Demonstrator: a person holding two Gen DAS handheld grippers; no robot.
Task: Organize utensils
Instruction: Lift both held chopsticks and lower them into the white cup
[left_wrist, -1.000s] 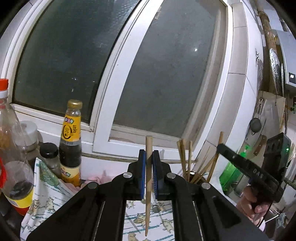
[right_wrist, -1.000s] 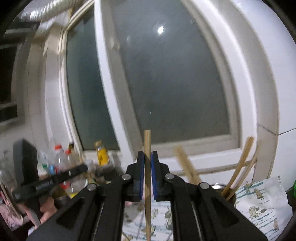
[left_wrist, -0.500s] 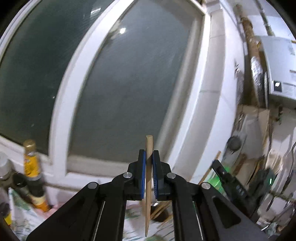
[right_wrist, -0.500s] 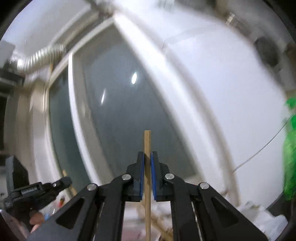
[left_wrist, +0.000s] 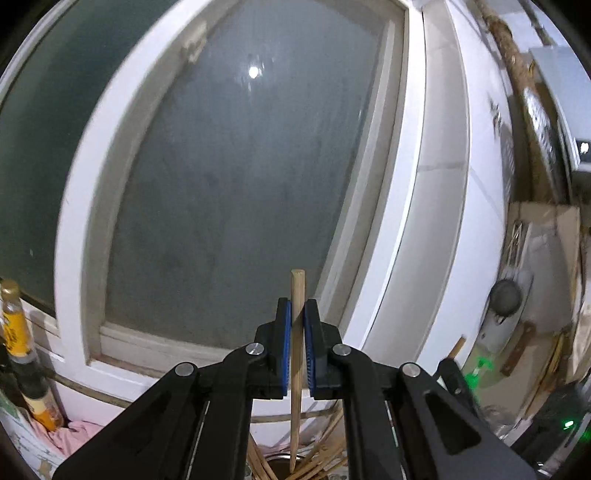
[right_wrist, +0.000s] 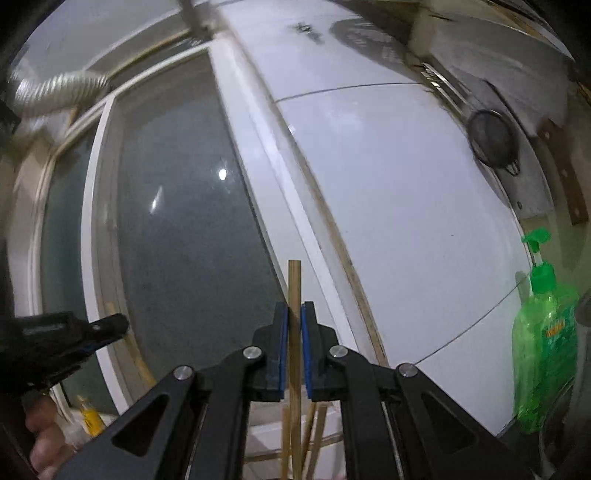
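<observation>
From the left wrist, the left gripper is clamping a wooden chopstick between its blue pads. The chopstick is standing upright, long axis vertical, blunt end up against the frosted window and tapered tip pointing down over the metal holder, where more loose chopsticks are leaning at angles (the holder's rim is barely showing). A sauce bottle is standing at the far left by the sill.

From the right wrist, the right gripper is pinching a second chopstick, also upright, its square end up and its length running down out of view. Other sticks are leaning just behind it. The left gripper is showing at the left edge, and a green soap bottle is standing at the right.
</observation>
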